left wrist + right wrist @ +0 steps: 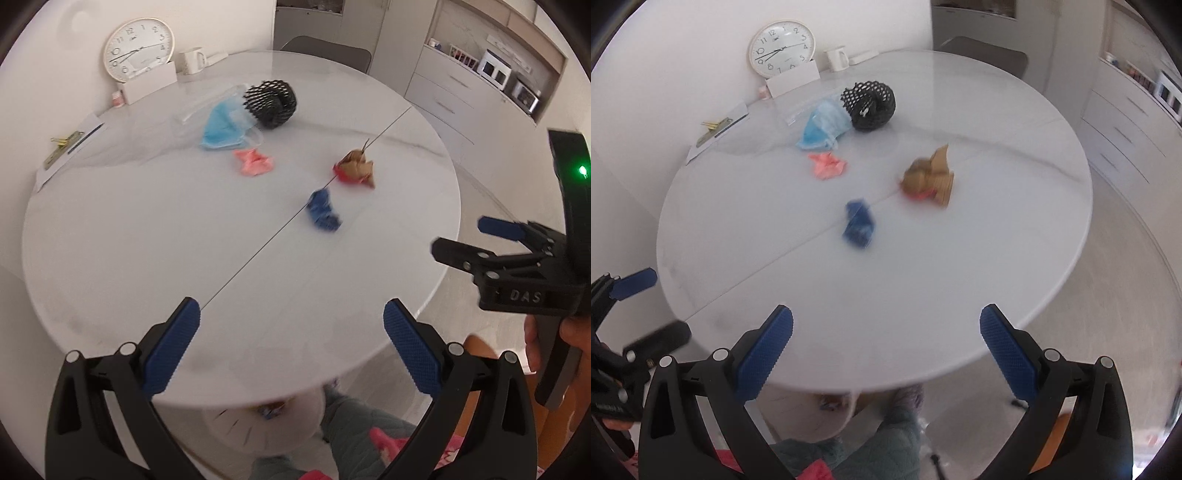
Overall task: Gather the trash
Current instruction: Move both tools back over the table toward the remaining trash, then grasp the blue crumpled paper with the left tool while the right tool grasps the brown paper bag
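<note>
Left wrist view is showing both grippers, left (291, 332) and right (458, 240), hanging spread and empty at the table (110, 258) edge; approaching the nearest blue wrapper (323, 210) mid-table, descending straight, pinching its bulk.

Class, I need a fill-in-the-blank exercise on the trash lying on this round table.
1. The black foam net touches the light blue ____.
2. The crumpled wrapper nearest the grippers is dark ____.
3. Both the left gripper and the right gripper are ____ and hold nothing.
4. The pink scrap lies ____ from the brown paper wad.

Missing words: face mask; blue; open; apart
</note>
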`<action>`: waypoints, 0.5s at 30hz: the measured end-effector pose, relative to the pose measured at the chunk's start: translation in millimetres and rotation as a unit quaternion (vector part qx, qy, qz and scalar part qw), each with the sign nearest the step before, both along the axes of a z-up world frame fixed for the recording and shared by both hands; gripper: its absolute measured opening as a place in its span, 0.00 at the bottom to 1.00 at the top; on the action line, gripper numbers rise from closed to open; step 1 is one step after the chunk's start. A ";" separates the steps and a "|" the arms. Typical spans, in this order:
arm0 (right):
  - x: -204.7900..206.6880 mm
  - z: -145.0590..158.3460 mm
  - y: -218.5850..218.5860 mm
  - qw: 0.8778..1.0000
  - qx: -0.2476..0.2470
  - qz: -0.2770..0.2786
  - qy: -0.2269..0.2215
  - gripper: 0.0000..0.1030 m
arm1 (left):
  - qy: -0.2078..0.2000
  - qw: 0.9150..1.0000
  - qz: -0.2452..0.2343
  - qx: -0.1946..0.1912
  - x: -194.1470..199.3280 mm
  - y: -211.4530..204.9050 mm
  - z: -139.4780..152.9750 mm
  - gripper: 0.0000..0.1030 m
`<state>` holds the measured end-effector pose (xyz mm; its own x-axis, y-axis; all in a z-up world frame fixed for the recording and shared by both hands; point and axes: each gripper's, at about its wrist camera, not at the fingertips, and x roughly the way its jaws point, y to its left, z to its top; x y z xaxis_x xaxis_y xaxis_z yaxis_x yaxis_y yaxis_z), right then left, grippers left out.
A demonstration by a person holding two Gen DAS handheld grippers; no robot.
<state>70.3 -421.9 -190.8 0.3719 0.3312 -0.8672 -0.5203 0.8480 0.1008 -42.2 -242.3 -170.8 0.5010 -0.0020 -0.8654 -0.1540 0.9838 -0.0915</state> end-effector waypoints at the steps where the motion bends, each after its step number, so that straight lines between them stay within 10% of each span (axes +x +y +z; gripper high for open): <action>1: 16.3 -2.9 -0.3 1.000 -0.006 0.007 0.000 0.98 | 0.003 1.000 0.007 -0.001 13.3 -5.3 -4.0 0.92; 15: 155.7 -46.1 5.5 0.998 -0.011 0.057 0.016 0.98 | 0.026 0.997 0.077 -0.003 131.9 -32.0 -63.5 0.87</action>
<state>226.0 -416.4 -236.9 0.3049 0.3498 -0.8858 -0.6103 0.7858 0.1003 89.7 -274.2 -234.3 0.4497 0.0658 -0.8908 -0.3077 0.9476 -0.0853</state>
